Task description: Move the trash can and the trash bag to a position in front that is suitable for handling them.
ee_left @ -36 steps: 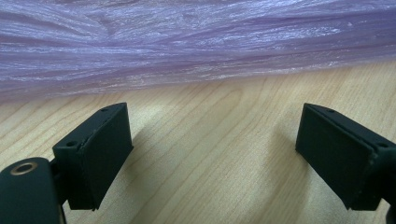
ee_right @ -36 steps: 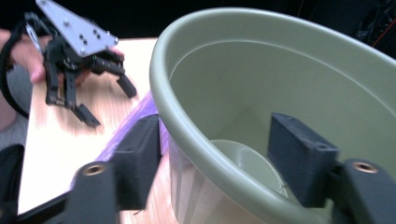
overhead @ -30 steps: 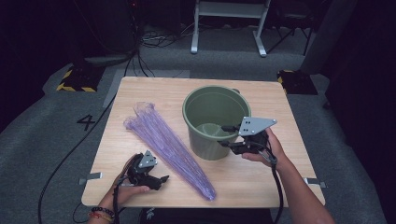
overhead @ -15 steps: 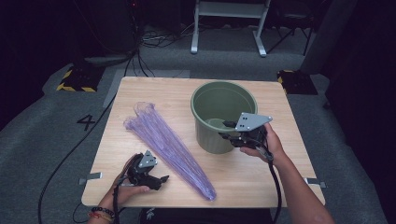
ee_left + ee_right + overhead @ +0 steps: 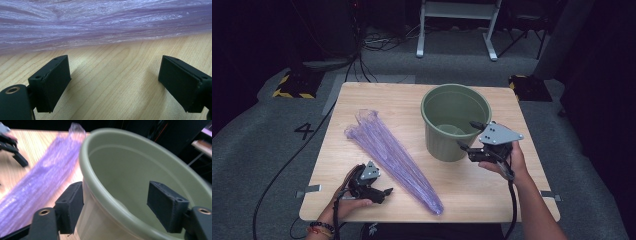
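A green plastic bucket stands upright on the right half of the wooden table. My right gripper is at its near right rim. One jaw is outside the wall and the other inside the bucket. The right gripper has just been opening, and the rim sits between its pads without being pressed. A long purple plastic bag lies diagonally on the left half. My left gripper rests low on the wood beside the bag's narrow end. It is open with nothing between its pads, and the bag lies just ahead.
The table's front edge runs right under both hands. Bare wood lies between the bag and the bucket. Beyond the table there is grey floor with cables, a white frame stand and yellow-black floor blocks.
The bucket has shifted a little to the right and away from the person, with the right gripper at its rim. The right jaws now stand wider apart. The left hand has kept still.
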Demonstrator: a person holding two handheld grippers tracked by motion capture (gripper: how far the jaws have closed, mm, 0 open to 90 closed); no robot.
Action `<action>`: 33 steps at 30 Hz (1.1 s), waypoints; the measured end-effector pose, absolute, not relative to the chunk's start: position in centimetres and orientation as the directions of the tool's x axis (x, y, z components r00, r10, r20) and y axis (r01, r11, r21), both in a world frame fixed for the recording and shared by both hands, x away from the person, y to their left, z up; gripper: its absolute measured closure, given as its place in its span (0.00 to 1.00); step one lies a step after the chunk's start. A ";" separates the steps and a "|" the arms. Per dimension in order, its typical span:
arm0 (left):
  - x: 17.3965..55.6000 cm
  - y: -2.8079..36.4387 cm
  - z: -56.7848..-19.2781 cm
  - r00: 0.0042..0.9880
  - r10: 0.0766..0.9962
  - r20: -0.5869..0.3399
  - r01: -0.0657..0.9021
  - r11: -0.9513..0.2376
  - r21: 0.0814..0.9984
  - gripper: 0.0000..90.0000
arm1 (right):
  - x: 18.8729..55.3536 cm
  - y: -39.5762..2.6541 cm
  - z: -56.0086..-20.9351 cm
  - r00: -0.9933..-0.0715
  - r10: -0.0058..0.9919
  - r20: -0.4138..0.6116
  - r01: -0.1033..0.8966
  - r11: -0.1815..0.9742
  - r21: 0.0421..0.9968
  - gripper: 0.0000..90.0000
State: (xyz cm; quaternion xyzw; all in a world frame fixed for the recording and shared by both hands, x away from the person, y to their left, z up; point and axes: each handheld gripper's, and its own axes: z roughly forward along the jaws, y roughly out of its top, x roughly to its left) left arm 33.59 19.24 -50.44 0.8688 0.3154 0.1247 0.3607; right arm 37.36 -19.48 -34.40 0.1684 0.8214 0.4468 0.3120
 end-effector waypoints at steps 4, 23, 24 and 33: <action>33.6 19.2 -50.4 0.770 0.638 -0.011 0.458 -0.541 0.706 0.11 | 35.6 -19.9 -34.3 -0.760 0.549 -0.348 -0.027 0.508 0.861 0.32; 33.6 19.2 -50.4 0.769 0.639 -0.010 0.458 -0.541 0.706 0.12 | 33.3 -18.0 -39.1 -0.864 0.443 -0.239 0.016 0.499 0.866 0.37; 33.6 19.2 -50.4 0.770 0.638 -0.010 0.458 -0.541 0.706 0.12 | 33.3 -18.0 -39.1 -0.864 0.443 -0.239 0.016 0.499 0.866 0.37; 33.6 19.2 -50.4 0.768 0.640 -0.010 0.459 -0.540 0.706 0.11 | 33.9 -15.8 -43.5 -0.926 0.361 -0.112 0.110 0.541 0.834 0.38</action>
